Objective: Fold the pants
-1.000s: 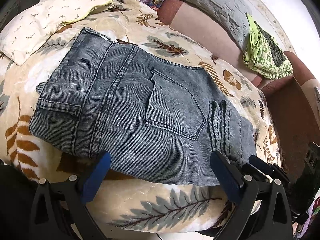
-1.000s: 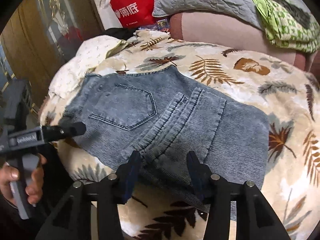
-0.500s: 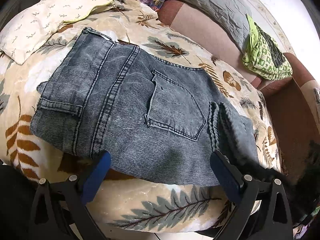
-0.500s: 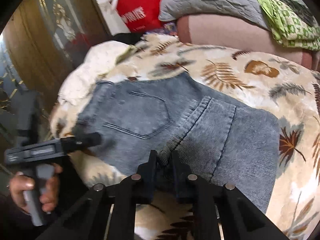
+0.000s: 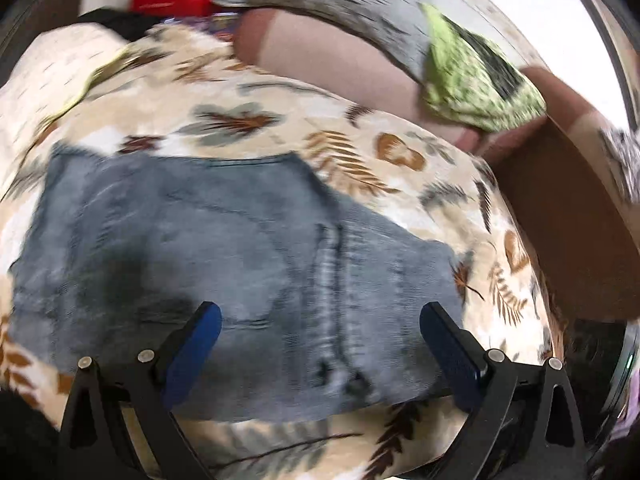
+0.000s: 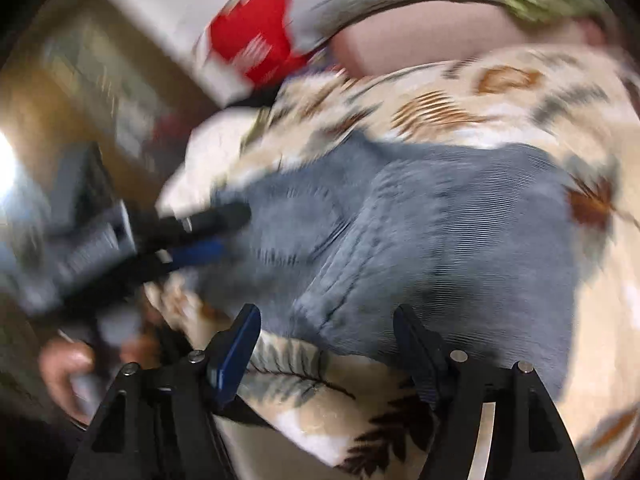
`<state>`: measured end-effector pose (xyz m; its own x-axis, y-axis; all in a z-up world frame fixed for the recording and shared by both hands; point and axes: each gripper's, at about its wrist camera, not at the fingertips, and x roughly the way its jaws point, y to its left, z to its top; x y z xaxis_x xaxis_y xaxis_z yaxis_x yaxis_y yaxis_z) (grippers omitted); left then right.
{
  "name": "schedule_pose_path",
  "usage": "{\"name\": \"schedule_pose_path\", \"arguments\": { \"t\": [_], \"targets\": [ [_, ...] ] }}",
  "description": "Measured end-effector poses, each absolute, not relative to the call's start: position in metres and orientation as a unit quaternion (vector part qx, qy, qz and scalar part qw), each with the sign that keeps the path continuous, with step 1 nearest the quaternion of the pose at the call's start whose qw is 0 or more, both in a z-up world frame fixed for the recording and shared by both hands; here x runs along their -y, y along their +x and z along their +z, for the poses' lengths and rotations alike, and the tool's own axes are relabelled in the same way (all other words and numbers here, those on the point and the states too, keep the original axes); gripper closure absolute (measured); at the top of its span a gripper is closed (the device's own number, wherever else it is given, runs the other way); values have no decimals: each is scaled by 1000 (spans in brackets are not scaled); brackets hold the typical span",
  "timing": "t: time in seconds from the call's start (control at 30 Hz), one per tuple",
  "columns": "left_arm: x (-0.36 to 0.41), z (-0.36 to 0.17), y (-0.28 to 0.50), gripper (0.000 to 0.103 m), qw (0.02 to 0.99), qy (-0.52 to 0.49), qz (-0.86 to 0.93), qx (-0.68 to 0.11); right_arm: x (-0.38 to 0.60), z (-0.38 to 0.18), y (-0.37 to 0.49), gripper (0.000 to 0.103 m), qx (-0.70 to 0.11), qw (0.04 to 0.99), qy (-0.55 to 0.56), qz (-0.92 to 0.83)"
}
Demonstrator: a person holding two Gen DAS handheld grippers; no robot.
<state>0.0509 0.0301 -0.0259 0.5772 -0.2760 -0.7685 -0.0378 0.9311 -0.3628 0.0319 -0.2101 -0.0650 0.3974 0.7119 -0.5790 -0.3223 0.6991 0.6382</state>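
Grey denim pants [image 5: 224,264], folded compact on leaf-print blanket [image 5: 360,152], centre frame; left gripper [image 5: 320,344] wide, empty, right gripper [image 6: 326,344] opening, empty; likely final tidy: smooth six-o'clock edge.

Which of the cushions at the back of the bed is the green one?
The green patterned cushion, lying at the right end on top of the grey quilted pillow. The cream pillow on the left is pale with small marks.

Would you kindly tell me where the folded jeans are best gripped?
Probably the near edge of the jeans, by the thick seam ridge, coming in low from the front: that edge overhangs the rounded blanket, giving a gripper something to pinch.
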Motion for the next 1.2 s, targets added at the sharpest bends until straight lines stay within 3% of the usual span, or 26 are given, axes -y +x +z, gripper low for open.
{"name": "schedule_pose_path", "arguments": {
  "t": [0.23,0.5,0.6,0.9,1.2],
  "targets": [
    [18,-84,68,4,837,-80,-55,-538,285,-69,98,31,-448,756,374,297],
    [37,-94,65,4,847,-8,-42,-531,257,-141,208,31,-527,715,390,242],
    [35,-90,67,4,847,-18,-48,-528,255,-119,197,31,-516,728,376,250],
    [-74,-33,-3,4,883,-184,-15,-432,248,-72,99,31,-472,765,318,302],
    [-195,-82,-45,4,793,-441,71,-413,223,-86,71,31,-479,762,289,326]
  ]
}}
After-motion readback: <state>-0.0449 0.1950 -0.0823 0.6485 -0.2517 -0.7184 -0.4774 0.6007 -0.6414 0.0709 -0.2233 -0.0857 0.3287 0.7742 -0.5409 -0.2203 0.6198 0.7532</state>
